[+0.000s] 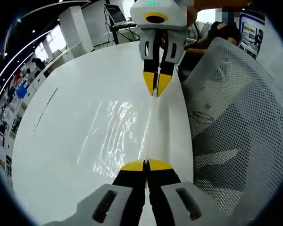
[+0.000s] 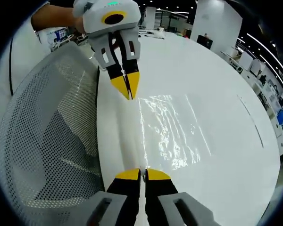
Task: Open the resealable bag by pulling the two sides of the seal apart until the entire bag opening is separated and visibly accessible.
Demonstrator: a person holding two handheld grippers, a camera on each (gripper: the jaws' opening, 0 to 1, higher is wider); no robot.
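Observation:
A clear, shiny resealable bag [image 1: 118, 136] lies flat on the white table [image 1: 56, 141], its seal edge running along the table's rim. My left gripper [image 1: 146, 165] is shut on the near end of that edge. At the far end, the right gripper [image 1: 156, 90] points back at me, also shut on the edge. In the right gripper view the bag [image 2: 172, 136] spreads out to the right of my right gripper [image 2: 142, 174], and the left gripper [image 2: 127, 92] pinches the opposite end. The two sides of the seal lie together.
A white mesh chair [image 1: 236, 117] stands close against the table's rim, beside both grippers, and also appears as the chair [image 2: 42, 132]. A laptop [image 1: 115, 14] sits at the table's far end. A person's hand [image 2: 52, 16] holds the left gripper. Desks and shelves line the room beyond.

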